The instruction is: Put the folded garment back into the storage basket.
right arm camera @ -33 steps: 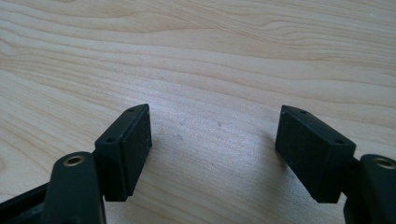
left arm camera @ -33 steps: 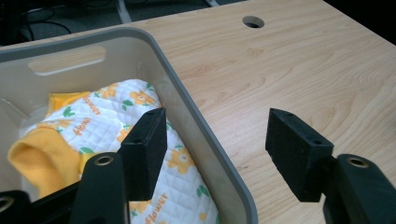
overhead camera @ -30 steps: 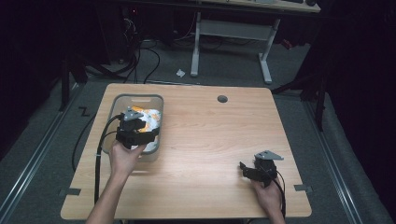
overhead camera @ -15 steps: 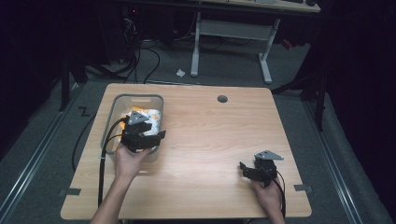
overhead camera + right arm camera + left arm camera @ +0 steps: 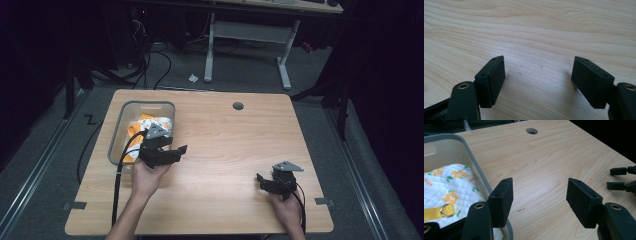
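Since a second ago my left gripper (image 5: 172,150) has swung off the quilted cloth (image 5: 451,186) and now hangs over the bin's (image 5: 116,134) near right rim, jaws spread wide and holding nothing. That white cloth with orange flowers and a yellow strap lies bunched inside the bin. To my eye, the cloth is stowed and little remains. Well to the bin's right, my right gripper (image 5: 267,182) rests near the table (image 5: 225,145), jaws apart, empty.

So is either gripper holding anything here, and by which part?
Nothing is held. The left gripper is open above the bin edge, with the quilted cloth lying inside; the right gripper is open over the bare table.
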Motion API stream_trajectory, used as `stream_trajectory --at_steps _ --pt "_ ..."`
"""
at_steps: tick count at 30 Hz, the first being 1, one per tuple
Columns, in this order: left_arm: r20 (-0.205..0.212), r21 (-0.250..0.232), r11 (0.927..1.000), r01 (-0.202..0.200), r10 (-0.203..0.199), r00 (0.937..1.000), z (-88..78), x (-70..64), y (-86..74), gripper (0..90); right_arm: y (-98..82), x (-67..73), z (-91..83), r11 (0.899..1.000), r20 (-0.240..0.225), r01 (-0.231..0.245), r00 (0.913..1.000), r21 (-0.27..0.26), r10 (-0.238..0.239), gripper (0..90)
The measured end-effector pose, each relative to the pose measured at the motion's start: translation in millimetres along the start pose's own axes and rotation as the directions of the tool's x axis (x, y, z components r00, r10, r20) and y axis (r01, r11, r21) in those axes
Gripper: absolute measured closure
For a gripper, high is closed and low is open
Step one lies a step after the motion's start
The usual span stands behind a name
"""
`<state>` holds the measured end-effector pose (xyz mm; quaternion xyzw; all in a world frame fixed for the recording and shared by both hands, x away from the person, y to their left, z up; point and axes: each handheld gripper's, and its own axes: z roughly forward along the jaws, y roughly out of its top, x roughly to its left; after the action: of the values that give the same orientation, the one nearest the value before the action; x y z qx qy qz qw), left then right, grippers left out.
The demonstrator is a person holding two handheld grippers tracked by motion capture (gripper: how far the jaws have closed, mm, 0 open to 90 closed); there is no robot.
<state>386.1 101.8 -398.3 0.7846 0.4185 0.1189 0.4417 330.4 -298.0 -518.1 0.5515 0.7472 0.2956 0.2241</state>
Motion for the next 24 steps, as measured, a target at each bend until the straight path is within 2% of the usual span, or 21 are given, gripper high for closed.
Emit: stream_trajectory --at_steps 13,21,24 --pt "0.054 -0.018 0.9998 0.006 -0.005 0.9985 6.6 -16.5 -4.7 38.8 0.0 0.0 0.0 1.000 0.000 0.000 1.0000 0.000 0.000 27.2" --pt "0.077 0.006 0.9999 -0.012 0.011 0.9969 17.2 -28.7 -9.4 38.8 0.0 0.0 0.0 1.000 0.000 0.000 1.0000 0.000 0.000 27.2" --pt "0.090 0.007 1.0000 -0.004 0.003 0.9959 20.3 -31.1 -12.4 38.9 0.0 0.0 0.0 1.000 0.000 0.001 1.0000 0.000 -0.001 27.2"
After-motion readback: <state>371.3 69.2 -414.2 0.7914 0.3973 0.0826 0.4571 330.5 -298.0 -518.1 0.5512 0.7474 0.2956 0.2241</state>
